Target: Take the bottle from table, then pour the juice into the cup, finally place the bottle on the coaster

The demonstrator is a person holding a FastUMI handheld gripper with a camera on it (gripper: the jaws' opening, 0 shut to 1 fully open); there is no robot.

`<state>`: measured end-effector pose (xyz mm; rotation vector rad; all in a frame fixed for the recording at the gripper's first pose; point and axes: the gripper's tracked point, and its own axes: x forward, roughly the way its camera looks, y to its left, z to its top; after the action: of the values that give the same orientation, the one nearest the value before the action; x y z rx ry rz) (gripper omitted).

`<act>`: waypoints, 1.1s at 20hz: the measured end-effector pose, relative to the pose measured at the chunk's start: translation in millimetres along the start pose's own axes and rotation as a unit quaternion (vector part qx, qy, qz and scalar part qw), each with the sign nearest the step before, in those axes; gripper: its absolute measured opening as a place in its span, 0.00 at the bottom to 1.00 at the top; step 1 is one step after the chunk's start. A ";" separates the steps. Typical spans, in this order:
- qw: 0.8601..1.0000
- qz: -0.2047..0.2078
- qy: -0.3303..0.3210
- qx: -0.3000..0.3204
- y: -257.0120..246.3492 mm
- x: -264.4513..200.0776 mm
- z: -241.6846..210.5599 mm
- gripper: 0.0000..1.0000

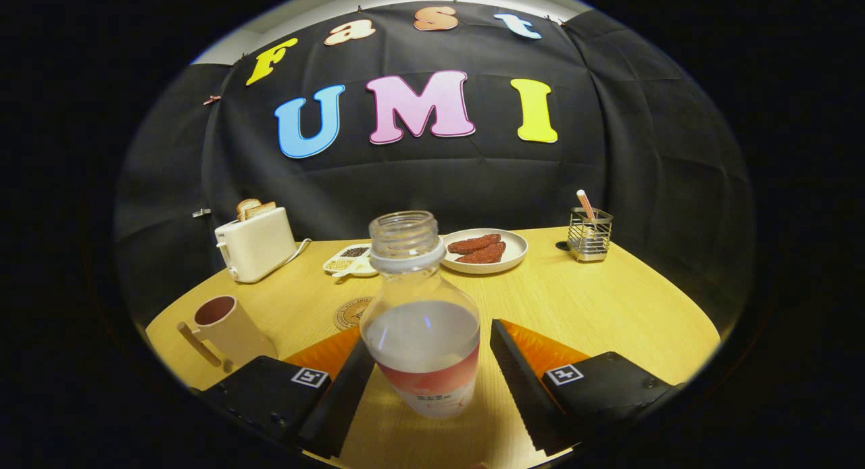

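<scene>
A clear plastic bottle (420, 320) with no cap stands upright on the wooden table (595, 307), about half full of pale juice, with a red and white label low on it. It sits between the fingers of my gripper (430, 334), which is open. The left finger (344, 388) is at or against the bottle's side, while a narrow gap separates the right finger (520, 381) from it. A tan cup (226, 328) with a handle stands to the left, just beyond the left finger. A round coaster (350, 313) lies behind the bottle, partly hidden by it.
At the back of the table stand a cream toaster (257, 247) holding bread, a small divided dish (351, 259), a plate (513, 256) of reddish slices and a wire holder (590, 236) with a straw. Black cloth walls close the booth behind.
</scene>
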<state>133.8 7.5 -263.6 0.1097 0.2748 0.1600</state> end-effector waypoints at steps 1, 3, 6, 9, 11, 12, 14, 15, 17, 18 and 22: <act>1.000 0.000 0.002 -0.001 1.5 1.9 -2.3 0.99; 1.000 -0.002 0.004 -0.013 2.9 4.1 -6.7 0.93; 1.000 -0.001 0.004 -0.021 4.6 6.5 -7.9 0.84; 1.000 -0.001 0.012 -0.025 3.9 7.3 -7.5 0.79; 0.999 -0.004 0.026 -0.030 0.5 3.5 -7.0 0.76; 0.999 -0.004 0.027 -0.037 0.9 5.5 -4.4 0.75; 0.997 -0.005 0.034 -0.064 0.7 2.5 2.8 0.72; 0.996 -0.003 0.036 -0.079 2.4 3.3 7.8 0.73; 0.992 -0.025 0.032 -0.122 -0.5 5.0 23.9 0.72; 0.989 -0.028 0.025 -0.142 2.3 4.3 34.2 0.73; 0.982 -0.015 0.014 -0.187 29.0 4.6 62.6 0.72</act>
<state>151.4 31.4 -201.2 -0.2693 0.2694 0.1799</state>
